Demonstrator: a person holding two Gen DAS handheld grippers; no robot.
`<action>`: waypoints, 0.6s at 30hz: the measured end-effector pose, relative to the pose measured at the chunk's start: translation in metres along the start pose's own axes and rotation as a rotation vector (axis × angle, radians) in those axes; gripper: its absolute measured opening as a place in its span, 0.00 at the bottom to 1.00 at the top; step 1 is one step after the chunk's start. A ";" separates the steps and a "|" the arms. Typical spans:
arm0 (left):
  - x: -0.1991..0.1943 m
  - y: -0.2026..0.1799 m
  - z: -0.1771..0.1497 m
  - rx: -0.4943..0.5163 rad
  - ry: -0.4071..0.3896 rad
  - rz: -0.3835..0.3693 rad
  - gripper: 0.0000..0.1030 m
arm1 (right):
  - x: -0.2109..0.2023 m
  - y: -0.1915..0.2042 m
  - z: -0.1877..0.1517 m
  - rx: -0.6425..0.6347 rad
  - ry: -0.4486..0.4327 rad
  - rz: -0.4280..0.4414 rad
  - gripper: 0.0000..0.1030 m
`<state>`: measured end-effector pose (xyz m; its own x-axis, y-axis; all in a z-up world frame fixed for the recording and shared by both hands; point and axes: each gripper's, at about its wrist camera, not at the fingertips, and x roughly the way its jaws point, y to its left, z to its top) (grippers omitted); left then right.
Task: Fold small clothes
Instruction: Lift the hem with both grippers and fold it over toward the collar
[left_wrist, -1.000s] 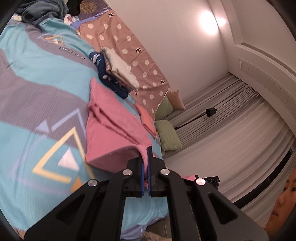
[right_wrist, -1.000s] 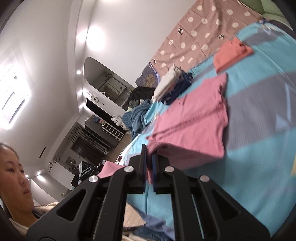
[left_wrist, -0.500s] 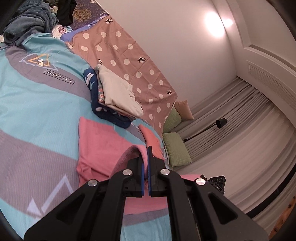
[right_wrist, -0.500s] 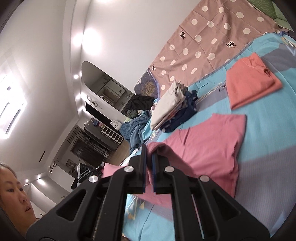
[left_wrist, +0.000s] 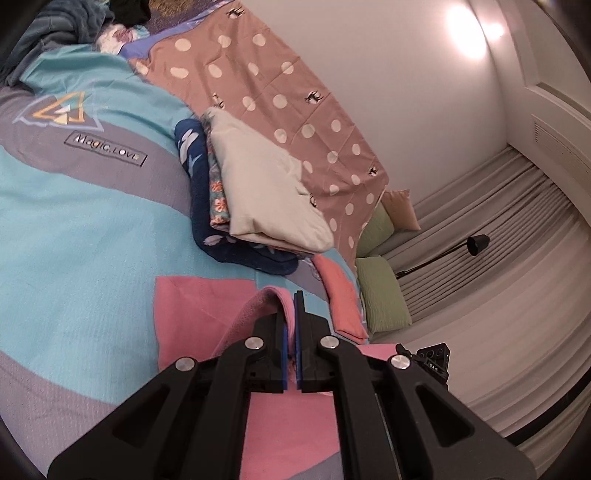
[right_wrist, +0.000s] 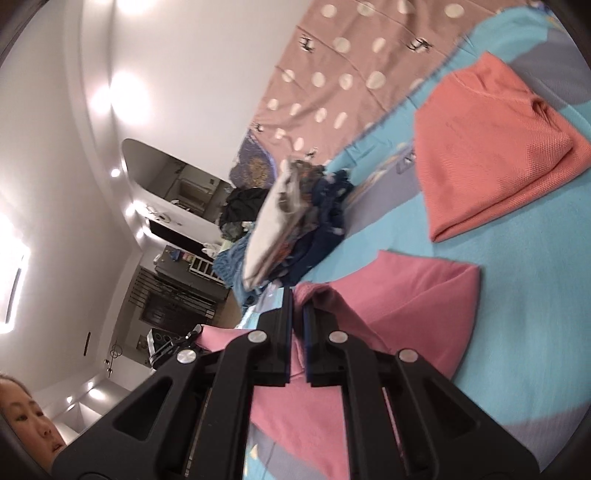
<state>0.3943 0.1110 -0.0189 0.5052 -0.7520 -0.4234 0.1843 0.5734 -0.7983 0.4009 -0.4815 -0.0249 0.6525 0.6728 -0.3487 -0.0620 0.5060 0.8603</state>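
Folding: pink garment (left_wrist: 192, 306), beside the folded stack (left_wrist: 258, 199)
Grippers: left (left_wrist: 291, 332), right (right_wrist: 297, 325) both clamp its edge
Handling: soft, light, limp; hold corners

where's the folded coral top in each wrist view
Left wrist: folded coral top lies right of centre, just beyond the gripper tips, seen edge-on.
Right wrist: it fills the upper right, seen from above.
Shared landmark: the stack of folded clothes beside it.
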 end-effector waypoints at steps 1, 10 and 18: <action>0.007 0.004 0.002 -0.009 0.005 0.007 0.02 | 0.007 -0.007 0.005 0.013 0.009 -0.006 0.05; 0.062 0.057 0.011 -0.131 0.058 0.069 0.02 | 0.040 -0.055 0.015 0.076 0.057 -0.076 0.05; 0.089 0.087 0.013 -0.278 0.162 0.065 0.28 | 0.042 -0.087 0.018 0.223 0.047 -0.092 0.48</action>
<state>0.4664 0.0980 -0.1205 0.3635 -0.7717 -0.5218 -0.0921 0.5276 -0.8445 0.4475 -0.5076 -0.1077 0.6112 0.6564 -0.4422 0.1678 0.4385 0.8829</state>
